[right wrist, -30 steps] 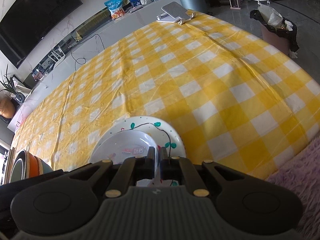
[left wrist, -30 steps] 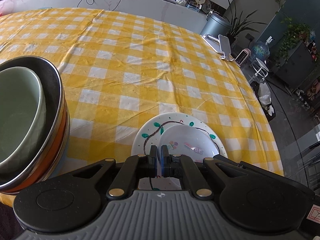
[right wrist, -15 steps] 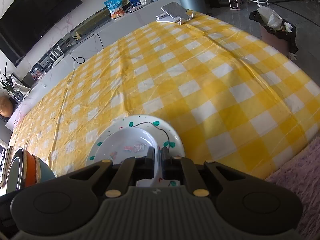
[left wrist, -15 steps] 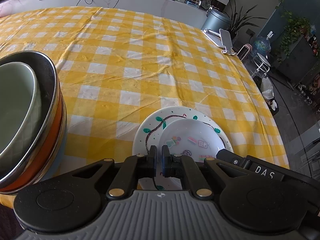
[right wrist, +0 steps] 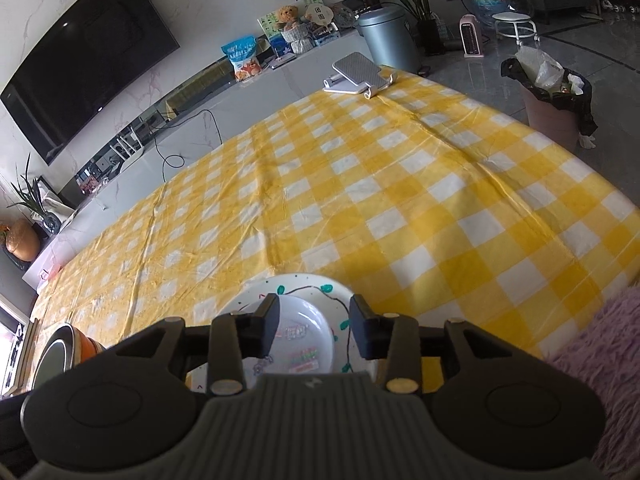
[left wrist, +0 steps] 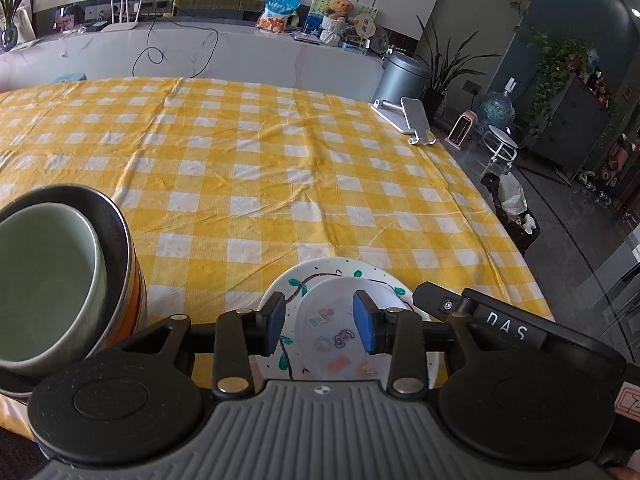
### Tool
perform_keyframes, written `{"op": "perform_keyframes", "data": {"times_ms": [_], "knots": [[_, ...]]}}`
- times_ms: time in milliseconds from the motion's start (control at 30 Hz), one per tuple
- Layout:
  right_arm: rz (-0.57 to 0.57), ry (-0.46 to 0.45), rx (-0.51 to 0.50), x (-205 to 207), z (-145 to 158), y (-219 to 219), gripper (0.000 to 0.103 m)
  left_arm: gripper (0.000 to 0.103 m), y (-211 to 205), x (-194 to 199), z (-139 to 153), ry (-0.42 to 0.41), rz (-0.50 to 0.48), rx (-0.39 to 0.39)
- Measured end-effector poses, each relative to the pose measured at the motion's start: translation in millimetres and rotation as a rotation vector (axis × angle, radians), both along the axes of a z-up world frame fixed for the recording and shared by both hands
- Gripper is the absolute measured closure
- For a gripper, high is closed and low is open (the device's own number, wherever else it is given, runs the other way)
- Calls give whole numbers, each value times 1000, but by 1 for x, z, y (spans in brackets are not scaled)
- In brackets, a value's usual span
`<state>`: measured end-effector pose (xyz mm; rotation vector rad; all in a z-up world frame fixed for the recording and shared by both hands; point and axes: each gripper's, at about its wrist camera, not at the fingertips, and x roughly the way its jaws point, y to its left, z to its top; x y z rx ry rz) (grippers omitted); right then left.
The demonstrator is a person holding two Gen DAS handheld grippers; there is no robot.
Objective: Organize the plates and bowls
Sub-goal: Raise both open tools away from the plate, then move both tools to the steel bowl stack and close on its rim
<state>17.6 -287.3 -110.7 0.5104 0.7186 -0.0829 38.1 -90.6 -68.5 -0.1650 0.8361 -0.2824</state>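
A small white plate with stickers [left wrist: 336,340] lies on a larger white plate with a green vine pattern [left wrist: 292,292] on the yellow checked tablecloth, near the front edge. My left gripper [left wrist: 320,326] is open above them, holding nothing. My right gripper [right wrist: 314,330] is open over the same small plate [right wrist: 304,344] and vine plate [right wrist: 304,284]. A stack of bowls, a pale green one [left wrist: 44,276] inside a dark-rimmed orange one [left wrist: 134,280], stands at the left; it also shows in the right wrist view [right wrist: 68,344].
A phone on a white stand [left wrist: 416,118] sits at the table's far right corner, also in the right wrist view [right wrist: 358,74]. The table edge drops to the floor on the right, where a bin [right wrist: 554,98] stands. A purple fuzzy fabric [right wrist: 600,360] lies at my right.
Both grippers have opened from shut and let go of the plates. The two plates now rest on the tablecloth. Both grippers have lifted and tilted up a little.
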Motion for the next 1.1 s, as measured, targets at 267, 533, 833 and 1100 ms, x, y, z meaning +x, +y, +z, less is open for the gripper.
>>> {"op": "perform_keyframes", "data": {"times_ms": [267,533,833,1100], "knots": [[-30,-40,-68,-11,15,1,37,34,6,-13,35,-96,-43,96],[32,-56,-88,-24,30,28,33,31,45,-19,57,-138,33,156],[124,-76,-85,-26,53,76,31,31,95,-20,61,-124,139,177],[212,-103,-97,-18,65,120,25,27,134,-18,49,-89,221,150]]}}
